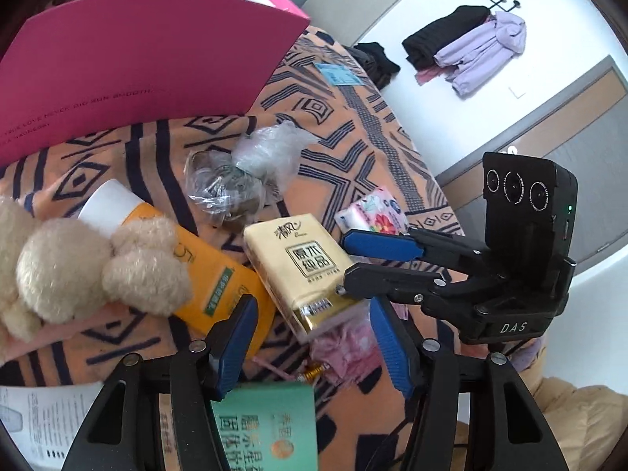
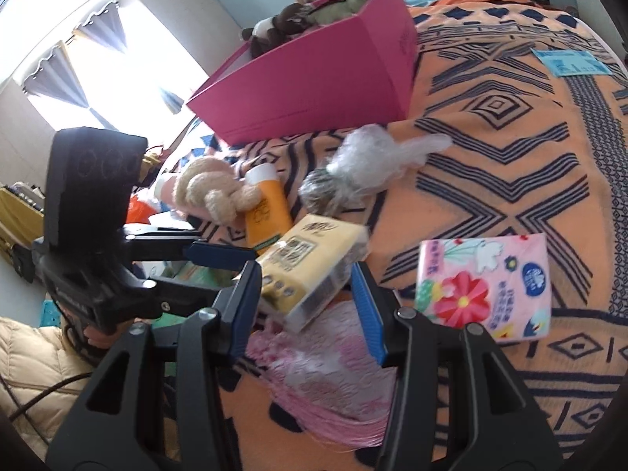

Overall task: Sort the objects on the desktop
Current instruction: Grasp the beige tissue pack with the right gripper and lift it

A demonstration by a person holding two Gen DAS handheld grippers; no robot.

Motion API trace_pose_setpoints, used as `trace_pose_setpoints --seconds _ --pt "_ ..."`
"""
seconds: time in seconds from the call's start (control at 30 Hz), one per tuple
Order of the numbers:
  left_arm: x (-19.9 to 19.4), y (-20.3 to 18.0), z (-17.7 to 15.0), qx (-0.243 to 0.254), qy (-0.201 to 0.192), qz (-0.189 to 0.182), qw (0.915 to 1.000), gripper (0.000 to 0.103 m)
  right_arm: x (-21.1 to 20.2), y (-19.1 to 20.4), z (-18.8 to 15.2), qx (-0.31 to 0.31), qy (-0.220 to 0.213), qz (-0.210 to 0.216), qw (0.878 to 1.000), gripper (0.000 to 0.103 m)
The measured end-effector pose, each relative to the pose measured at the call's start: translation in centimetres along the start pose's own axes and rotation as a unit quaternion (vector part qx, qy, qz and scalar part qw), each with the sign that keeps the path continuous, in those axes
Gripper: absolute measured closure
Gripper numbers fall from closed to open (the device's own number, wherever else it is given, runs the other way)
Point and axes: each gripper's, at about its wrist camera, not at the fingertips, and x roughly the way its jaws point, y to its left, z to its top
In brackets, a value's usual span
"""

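A yellow tissue pack (image 1: 302, 271) (image 2: 310, 271) lies tilted over an orange, patterned blanket (image 2: 490, 180). My right gripper (image 2: 306, 271) (image 1: 343, 261) is shut on it, with both blue pads against the pack's sides. My left gripper (image 1: 313, 302) is open around the pack's gold end, and a gap shows on each side. An orange bottle with a white cap (image 1: 204, 263) (image 2: 267, 216) lies left of the pack, under a beige plush toy (image 1: 78, 267) (image 2: 212, 192). A pink floral tissue pack (image 2: 482, 282) (image 1: 373, 212) lies to the right.
An open magenta box (image 1: 137, 70) (image 2: 314, 78) holding plush toys stands at the back. A crumpled clear plastic bag (image 1: 251, 168) (image 2: 353, 172) lies mid-blanket. A pink tasselled item (image 2: 325, 365) sits under the grippers, a green box (image 1: 267, 428) near me, and a blue card (image 2: 569, 61) far off.
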Motion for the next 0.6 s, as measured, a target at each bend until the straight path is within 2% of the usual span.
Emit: trace_pose_setpoints --seconds 0.17,0.33,0.6 --pt "0.4 1.4 0.4 -0.029 0.011 -0.022 0.9993 0.044 0.4 -1.0 0.3 0.021 0.011 0.016 1.000 0.053" --pt "0.7 2.6 0.5 -0.051 0.015 -0.054 0.9972 0.059 1.3 -1.5 0.4 0.030 0.026 0.030 0.999 0.056" --pt "0.9 2.5 0.7 -0.057 0.012 -0.052 0.9970 0.061 1.5 -1.4 0.5 0.025 0.019 0.025 0.999 0.064"
